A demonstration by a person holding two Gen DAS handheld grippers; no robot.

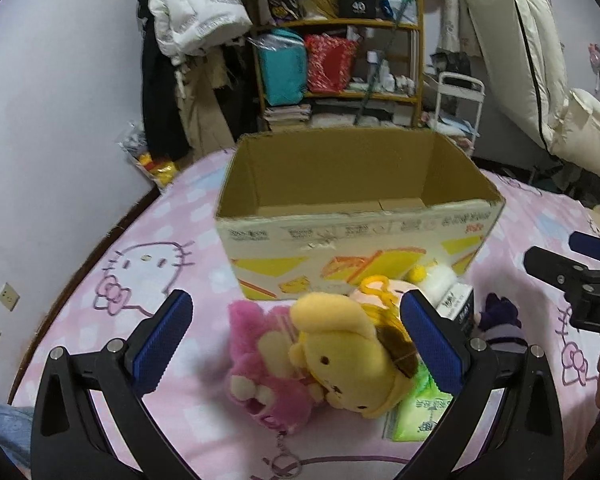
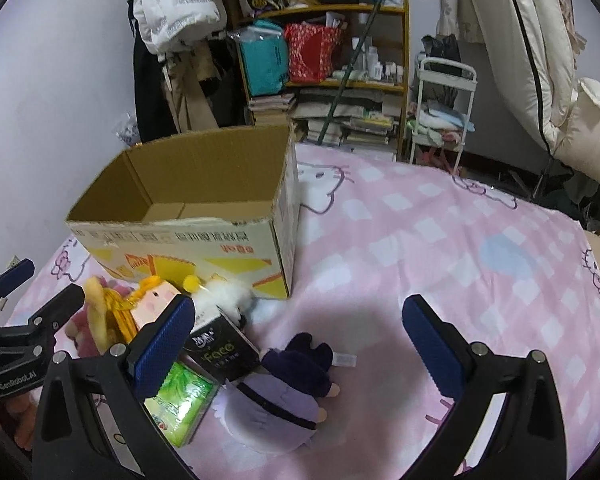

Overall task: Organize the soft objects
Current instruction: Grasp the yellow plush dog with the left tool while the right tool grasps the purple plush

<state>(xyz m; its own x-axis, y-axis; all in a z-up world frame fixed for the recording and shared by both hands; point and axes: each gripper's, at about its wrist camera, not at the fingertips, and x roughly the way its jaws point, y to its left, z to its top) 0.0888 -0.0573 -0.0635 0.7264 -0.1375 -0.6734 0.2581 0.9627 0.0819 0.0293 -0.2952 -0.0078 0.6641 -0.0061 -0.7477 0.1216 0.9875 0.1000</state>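
Note:
An open, empty cardboard box (image 1: 352,220) stands on the pink bed; it also shows in the right wrist view (image 2: 188,236). In front of it lie a yellow plush dog (image 1: 348,352), a pink plush (image 1: 260,364), a white plush (image 1: 440,280) and a purple plush (image 2: 288,388). My left gripper (image 1: 298,344) is open, its fingers on either side of the yellow and pink plushes. My right gripper (image 2: 298,346) is open above the purple plush. A green tissue pack (image 2: 180,404) and a black tissue pack (image 2: 220,348) lie beside it.
A cluttered wooden shelf (image 1: 340,60) and hanging coats (image 1: 192,12) stand beyond the bed's far edge, with a white cart (image 2: 444,108) to the right. The wall (image 1: 60,120) runs along the bed's left side. The pink sheet (image 2: 460,240) stretches right of the box.

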